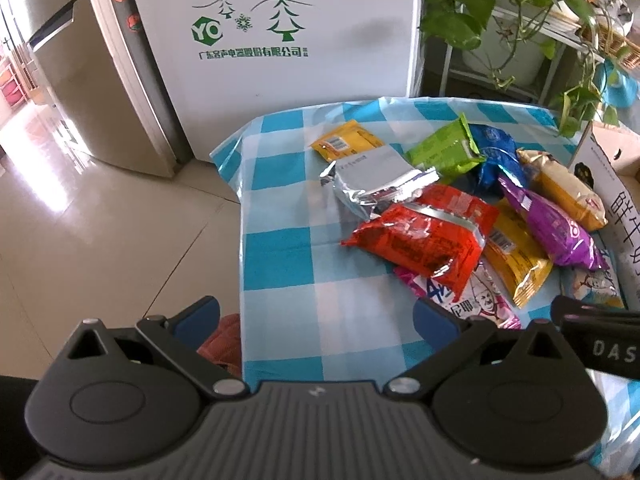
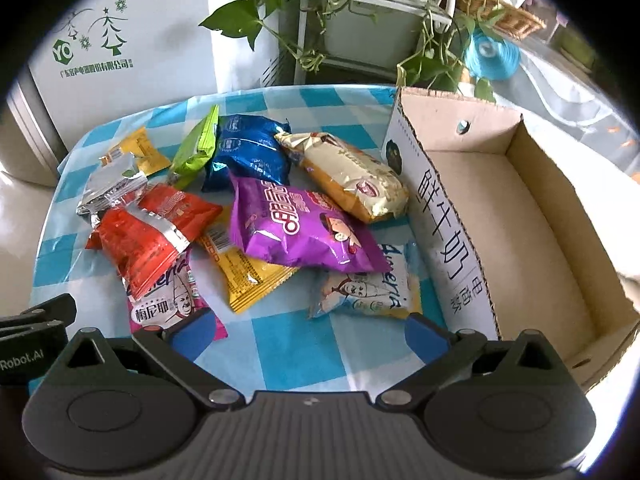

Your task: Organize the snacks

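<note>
Several snack packets lie in a heap on the blue-and-white checked tablecloth (image 1: pixel 280 248). Among them are a red packet (image 1: pixel 420 240) (image 2: pixel 140 240), a silver one (image 1: pixel 372 176) (image 2: pixel 110 188), a purple one (image 2: pixel 296 224) (image 1: pixel 556 224), a green one (image 1: pixel 444 148) and a blue one (image 2: pixel 248 152). An open cardboard box (image 2: pixel 516 216) stands empty to the right of the heap. My left gripper (image 1: pixel 316 316) hangs open over the near left of the table, short of the red packet. My right gripper (image 2: pixel 308 332) is open too, just before a pale blue packet (image 2: pixel 364 292).
A white appliance carton (image 1: pixel 280 28) and a steel fridge (image 1: pixel 92 80) stand behind the table. Trailing green plants (image 2: pixel 432 60) on a metal rack hang over the far right. The tiled floor (image 1: pixel 100 240) lies left of the table edge.
</note>
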Action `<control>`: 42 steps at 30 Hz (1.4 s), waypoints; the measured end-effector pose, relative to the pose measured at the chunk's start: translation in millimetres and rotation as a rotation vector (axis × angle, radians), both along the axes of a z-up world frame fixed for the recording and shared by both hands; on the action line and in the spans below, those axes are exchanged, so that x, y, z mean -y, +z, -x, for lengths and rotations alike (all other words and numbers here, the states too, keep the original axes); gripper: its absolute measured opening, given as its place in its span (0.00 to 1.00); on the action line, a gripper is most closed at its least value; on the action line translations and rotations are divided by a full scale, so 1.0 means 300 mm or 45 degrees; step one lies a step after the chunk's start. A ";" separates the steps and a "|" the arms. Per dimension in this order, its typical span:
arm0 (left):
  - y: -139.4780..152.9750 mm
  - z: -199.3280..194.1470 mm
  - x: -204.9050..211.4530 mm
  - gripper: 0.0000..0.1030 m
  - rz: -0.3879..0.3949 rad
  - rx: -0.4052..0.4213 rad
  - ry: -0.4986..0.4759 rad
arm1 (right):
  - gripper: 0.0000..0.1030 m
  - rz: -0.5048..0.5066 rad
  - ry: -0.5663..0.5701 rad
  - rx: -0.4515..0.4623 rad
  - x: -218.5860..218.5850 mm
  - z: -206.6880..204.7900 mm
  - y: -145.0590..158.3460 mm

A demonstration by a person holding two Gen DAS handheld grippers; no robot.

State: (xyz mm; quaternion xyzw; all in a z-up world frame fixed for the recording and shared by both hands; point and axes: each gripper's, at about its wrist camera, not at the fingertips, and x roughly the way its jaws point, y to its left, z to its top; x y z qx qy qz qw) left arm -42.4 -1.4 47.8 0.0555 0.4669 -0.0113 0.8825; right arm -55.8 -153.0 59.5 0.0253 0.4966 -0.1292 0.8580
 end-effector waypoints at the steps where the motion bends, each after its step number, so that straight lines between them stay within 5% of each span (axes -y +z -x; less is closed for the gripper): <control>1: -0.001 0.000 0.006 0.99 0.002 -0.002 -0.003 | 1.00 0.009 0.002 0.001 -0.004 -0.002 -0.001; 42: 0.016 0.009 0.043 0.98 0.019 0.028 -0.027 | 1.00 0.087 -0.007 0.003 -0.005 -0.003 0.004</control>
